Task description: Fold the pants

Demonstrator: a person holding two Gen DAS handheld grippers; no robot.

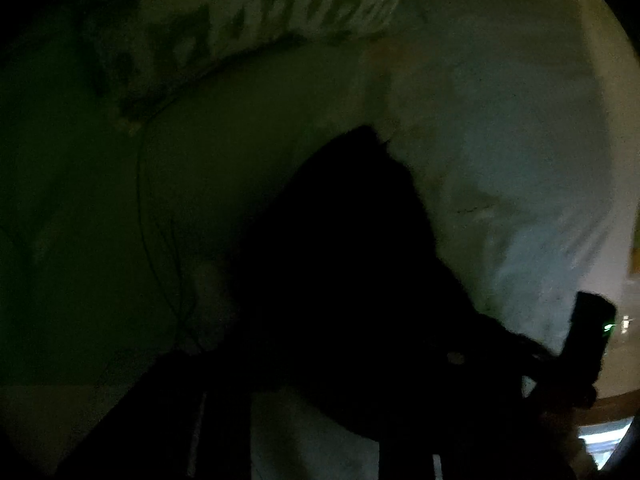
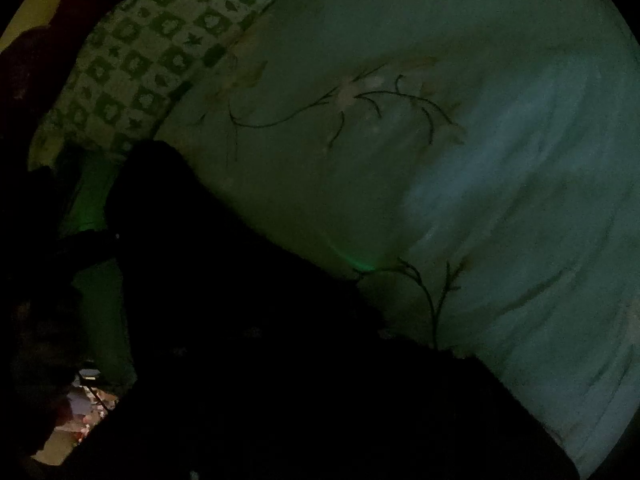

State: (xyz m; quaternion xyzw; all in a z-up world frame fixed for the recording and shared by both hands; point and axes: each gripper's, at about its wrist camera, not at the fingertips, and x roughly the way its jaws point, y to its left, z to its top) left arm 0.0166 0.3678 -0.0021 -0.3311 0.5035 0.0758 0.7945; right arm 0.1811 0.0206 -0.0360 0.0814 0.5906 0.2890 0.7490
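Observation:
The scene is very dark. Black pants (image 1: 340, 264) lie as a dark mass on a pale bed sheet (image 1: 500, 140), rising from the lower middle of the left wrist view. In the right wrist view the pants (image 2: 260, 340) fill the lower left and middle. The left gripper's fingers merge with the dark cloth at the bottom of its view, so I cannot tell how they stand. The right gripper's fingers are lost in the dark cloth too. The other gripper (image 1: 588, 340), dark with a small green light, shows at the right edge of the pants in the left wrist view.
A green-and-white checked pillow (image 2: 152, 64) lies at the upper left; it also shows in the left wrist view (image 1: 280, 12). The sheet (image 2: 440, 160) has a printed flower and vine pattern. A wooden bed edge (image 1: 616, 408) shows at the lower right.

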